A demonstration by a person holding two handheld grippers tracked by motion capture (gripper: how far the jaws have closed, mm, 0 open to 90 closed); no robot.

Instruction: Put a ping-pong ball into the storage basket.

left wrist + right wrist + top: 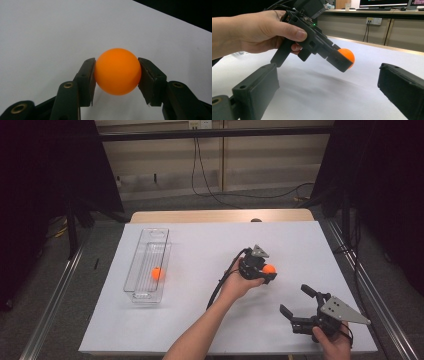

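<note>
Clamped between the left gripper's (264,271) pads, an orange ball (269,268) is held just above the white table (200,245), toward its right edge. The right gripper (296,303) is held wide apart near the front right corner.

In the right gripper view, the near pad of the left gripper (342,60) is covering most of the orange ball (348,53) for us. The frame edges are cutting off the right gripper (328,92) behind its fingers (254,92). We are not making out the ball's underside between the left fingers (86,80).
</note>
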